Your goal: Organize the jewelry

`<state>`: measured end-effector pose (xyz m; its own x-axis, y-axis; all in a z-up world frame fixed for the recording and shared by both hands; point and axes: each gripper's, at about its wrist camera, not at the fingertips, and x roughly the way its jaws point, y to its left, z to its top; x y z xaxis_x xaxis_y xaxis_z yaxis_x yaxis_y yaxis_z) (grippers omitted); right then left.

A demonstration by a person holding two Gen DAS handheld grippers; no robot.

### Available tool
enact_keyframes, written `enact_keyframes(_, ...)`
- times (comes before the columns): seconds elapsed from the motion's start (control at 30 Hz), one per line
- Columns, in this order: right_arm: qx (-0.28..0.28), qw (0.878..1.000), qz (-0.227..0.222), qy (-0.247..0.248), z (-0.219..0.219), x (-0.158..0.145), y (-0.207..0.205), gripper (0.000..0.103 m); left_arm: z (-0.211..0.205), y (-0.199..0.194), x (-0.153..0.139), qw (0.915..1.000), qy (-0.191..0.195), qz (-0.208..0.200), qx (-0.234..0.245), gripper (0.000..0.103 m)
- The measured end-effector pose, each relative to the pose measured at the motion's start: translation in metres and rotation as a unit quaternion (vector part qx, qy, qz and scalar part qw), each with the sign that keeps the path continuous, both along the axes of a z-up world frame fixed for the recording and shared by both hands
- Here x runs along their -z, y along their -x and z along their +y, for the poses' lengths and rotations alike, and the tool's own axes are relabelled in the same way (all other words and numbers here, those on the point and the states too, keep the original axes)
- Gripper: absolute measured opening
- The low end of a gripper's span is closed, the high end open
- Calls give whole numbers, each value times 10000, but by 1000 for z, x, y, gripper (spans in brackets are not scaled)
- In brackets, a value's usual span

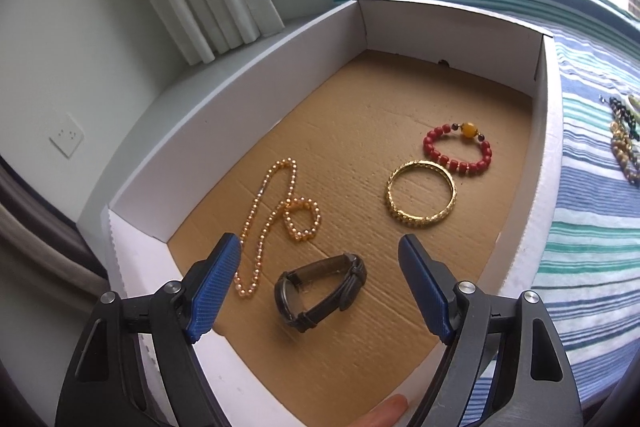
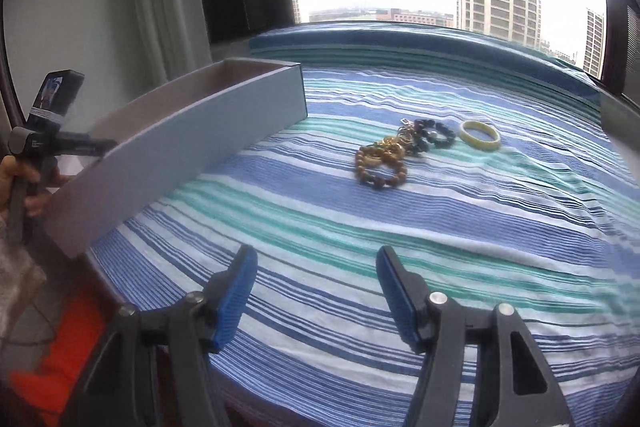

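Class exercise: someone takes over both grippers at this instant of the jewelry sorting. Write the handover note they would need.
Left gripper: open, empty, above the near end of the box.
Right gripper: open, empty, over the striped cloth.
Done: in the box lie the bead necklace, the dark watch, the gold bangle and the red bead bracelet.
Left: on the cloth, a tangled pile with a brown bead bracelet and dark beads, and the pale yellow bangle beside it.
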<state>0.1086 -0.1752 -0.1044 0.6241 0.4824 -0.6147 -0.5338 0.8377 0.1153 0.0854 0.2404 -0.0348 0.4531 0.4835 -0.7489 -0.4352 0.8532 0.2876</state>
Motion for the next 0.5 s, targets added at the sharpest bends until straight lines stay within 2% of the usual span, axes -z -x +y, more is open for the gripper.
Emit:
enact_keyframes(0.1,70,9999,-74,42,-4,2,3,63,4,3,-10,9995,-35,-291,-99,83)
enact_keyframes(0.2,78,9998,-118,108,-4,3,7,63,7,16,-33,9957,48,-864,-337,86)
enact_keyframes(0.27,93,9998,-128,88,-7,2,11,63,2,28,-51,9911,-21,-1275,-386,93)
enact_keyframes(0.33,117,9998,-116,108,-10,2,13,65,-11,39,-68,9859,-19,-1646,-303,98)
enact_keyframes(0.4,169,9997,-108,120,-11,4,14,72,-24,47,-82,9813,97,-1922,-110,99)
enact_keyframes(0.43,204,9997,-100,124,-12,5,15,77,-31,50,-87,9794,177,-2013,8,100)
enact_keyframes(0.5,261,9996,-67,126,-13,6,15,78,-46,54,-94,9766,330,-2112,233,100)
